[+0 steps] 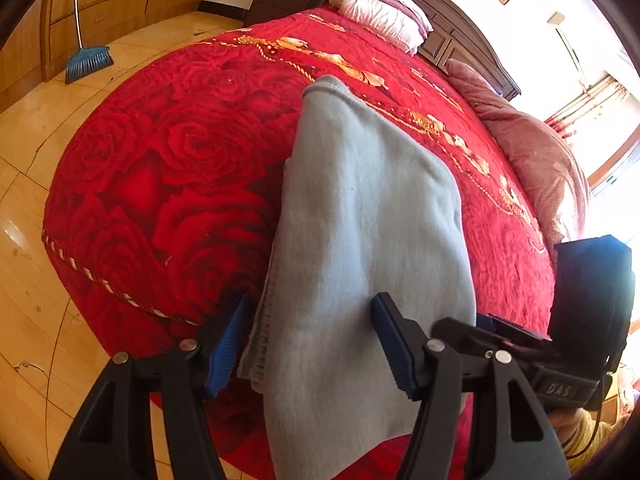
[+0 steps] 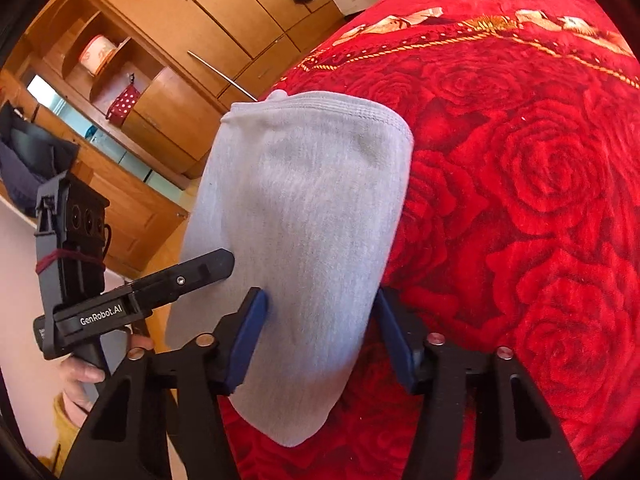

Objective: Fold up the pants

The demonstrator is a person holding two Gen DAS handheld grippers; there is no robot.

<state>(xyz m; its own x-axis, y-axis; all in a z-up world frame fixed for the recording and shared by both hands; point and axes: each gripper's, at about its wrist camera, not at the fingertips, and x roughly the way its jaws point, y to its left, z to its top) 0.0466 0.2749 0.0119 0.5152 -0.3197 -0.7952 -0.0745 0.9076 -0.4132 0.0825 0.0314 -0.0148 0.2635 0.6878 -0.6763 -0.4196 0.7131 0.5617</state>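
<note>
Grey knitted pants [image 1: 360,220], folded into a narrow stack, are seen lying on the red rose-patterned bedspread [image 1: 180,152] of a bed, near its foot edge. The left hand-held gripper [image 1: 310,344] is held over the near end of the pants; its blue pads [image 1: 224,344] are apart, with the cloth between them but not pinched. In the right wrist view the right hand-held gripper [image 2: 320,338] is placed around the same stack, and its pads touch the two sides of the cloth. A blue broom [image 1: 86,60] is seen on the wooden floor [image 1: 32,240].
</note>
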